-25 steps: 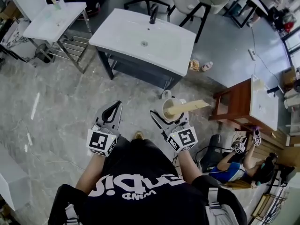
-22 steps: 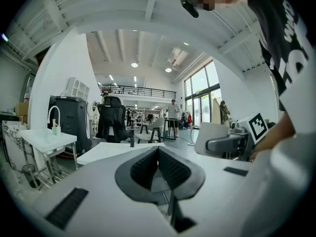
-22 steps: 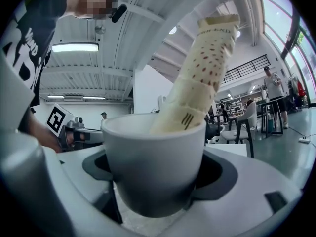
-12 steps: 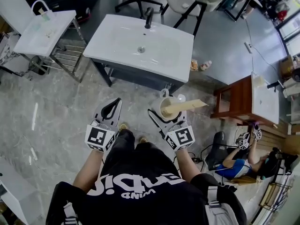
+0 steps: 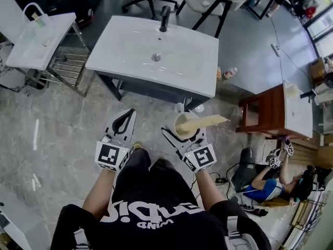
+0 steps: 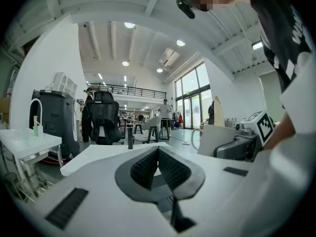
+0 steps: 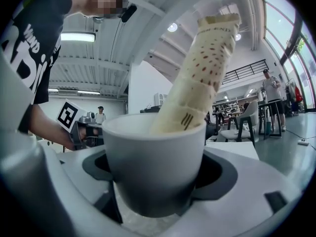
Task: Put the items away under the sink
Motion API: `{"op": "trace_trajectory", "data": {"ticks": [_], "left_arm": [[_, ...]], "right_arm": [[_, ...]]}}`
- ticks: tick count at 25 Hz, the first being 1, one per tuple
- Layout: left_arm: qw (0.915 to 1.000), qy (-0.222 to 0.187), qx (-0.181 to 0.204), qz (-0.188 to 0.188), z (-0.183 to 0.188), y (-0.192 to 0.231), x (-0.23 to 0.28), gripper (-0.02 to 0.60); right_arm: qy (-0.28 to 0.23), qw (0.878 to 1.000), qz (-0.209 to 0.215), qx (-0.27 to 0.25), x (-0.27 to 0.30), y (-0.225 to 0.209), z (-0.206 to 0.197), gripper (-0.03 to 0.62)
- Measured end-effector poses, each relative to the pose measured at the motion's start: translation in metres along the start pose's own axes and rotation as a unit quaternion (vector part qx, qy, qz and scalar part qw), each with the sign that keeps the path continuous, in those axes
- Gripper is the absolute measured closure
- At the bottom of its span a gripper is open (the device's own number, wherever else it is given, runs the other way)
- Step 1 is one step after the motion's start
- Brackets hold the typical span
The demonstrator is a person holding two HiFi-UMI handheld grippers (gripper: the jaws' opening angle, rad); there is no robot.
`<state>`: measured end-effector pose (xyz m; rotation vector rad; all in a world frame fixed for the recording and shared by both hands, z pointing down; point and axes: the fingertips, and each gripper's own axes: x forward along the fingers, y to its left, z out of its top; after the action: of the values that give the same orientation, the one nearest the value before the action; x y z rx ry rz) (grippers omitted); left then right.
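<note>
Two grippers are in view, one in each hand of a standing person in a black printed shirt. Left gripper: jaws pressed together at the tips, nothing between the ribbed pads; its own view confirms this. Right gripper: jaws spread around a white cup and clamped against its sides; in the right gripper view the cup fills the space between the jaws. A tall beige package stands in the cup and leans out over the rim toward the person's right; in the right gripper view it carries a pattern of small brown marks. Cup position: held off the floor in front of the person, in the head view just short of the front right corner of the white sink. The sink has a black faucet at its far edge and a dark cabinet beneath the basin. A smaller white sink on a metal frame stands to the left, well apart. A wooden stand is to the right, and a second person sits on the floor beyond it. Two small items lie on the floor beside the sink's right end. Flooring under the person is grey marbled tile.
</note>
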<state>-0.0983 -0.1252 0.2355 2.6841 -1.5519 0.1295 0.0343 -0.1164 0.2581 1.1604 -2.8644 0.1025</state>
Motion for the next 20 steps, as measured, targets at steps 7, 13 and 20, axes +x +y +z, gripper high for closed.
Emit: {"op": "trace_trajectory", "data": {"ticks": [7,13,20], "left_arm": [[0.9999,0.003,0.004,-0.015,-0.061,0.015,0.031,0.563],[0.9996,-0.001,0.008,-0.026,-0.117,0.034,0.063,0.563],[0.9988,-0.003,0.005,-0.048,-0.193,0.048,0.090,0.563]], "right_arm": [[0.005,1.000,0.024,-0.013,0.034,-0.019,-0.057,0.125],[0.002,0.999,0.033,-0.031,0.064,-0.033,-0.114,0.125],[-0.001,0.999,0.038,-0.020,0.091,-0.045,-0.199,0.125]]}}
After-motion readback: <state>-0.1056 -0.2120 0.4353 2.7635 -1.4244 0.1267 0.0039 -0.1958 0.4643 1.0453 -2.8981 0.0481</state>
